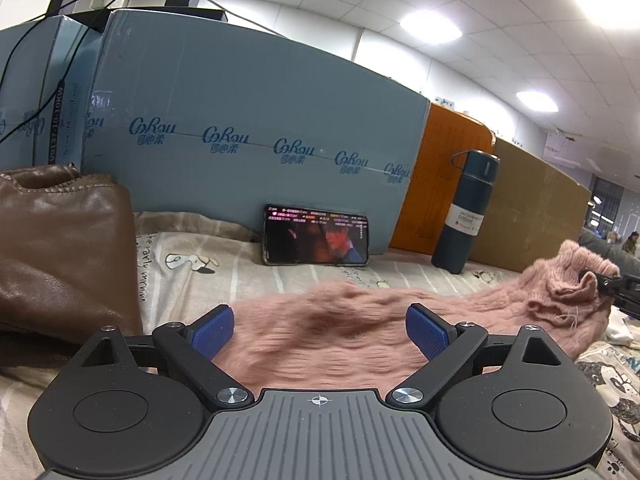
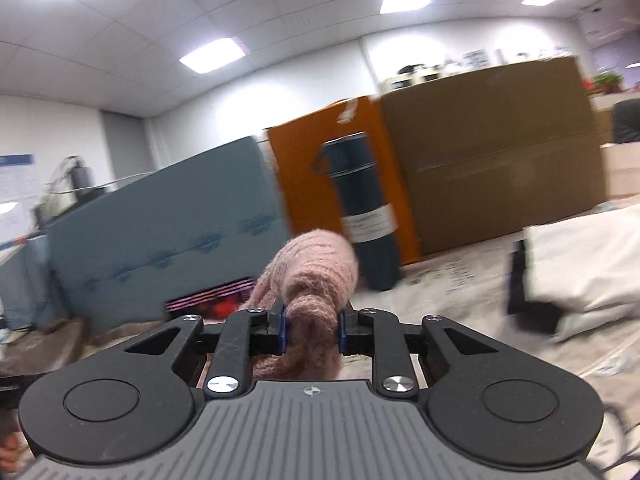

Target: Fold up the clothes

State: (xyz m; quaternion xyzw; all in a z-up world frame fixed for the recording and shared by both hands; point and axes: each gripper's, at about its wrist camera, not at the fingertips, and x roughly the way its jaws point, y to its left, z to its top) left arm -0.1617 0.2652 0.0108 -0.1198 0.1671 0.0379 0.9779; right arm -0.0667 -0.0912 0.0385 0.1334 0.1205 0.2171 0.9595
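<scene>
Pink sweater [image 1: 360, 328] lies spread on the printed sheet [image 1: 240, 276], in front of the flask [image 1: 468, 212]. Step looks like the first grab: right gripper [image 2: 311, 330] is clamped on a bunched knit end, lifted off the sheet just in front of the flask. Left gripper [image 1: 320, 330] stands wide open, pads either side of the sweater's near edge, holding nothing. Next move probably needs the left to pinch that edge so both can fold. Both grippers point slightly downward toward the flask side.
</scene>
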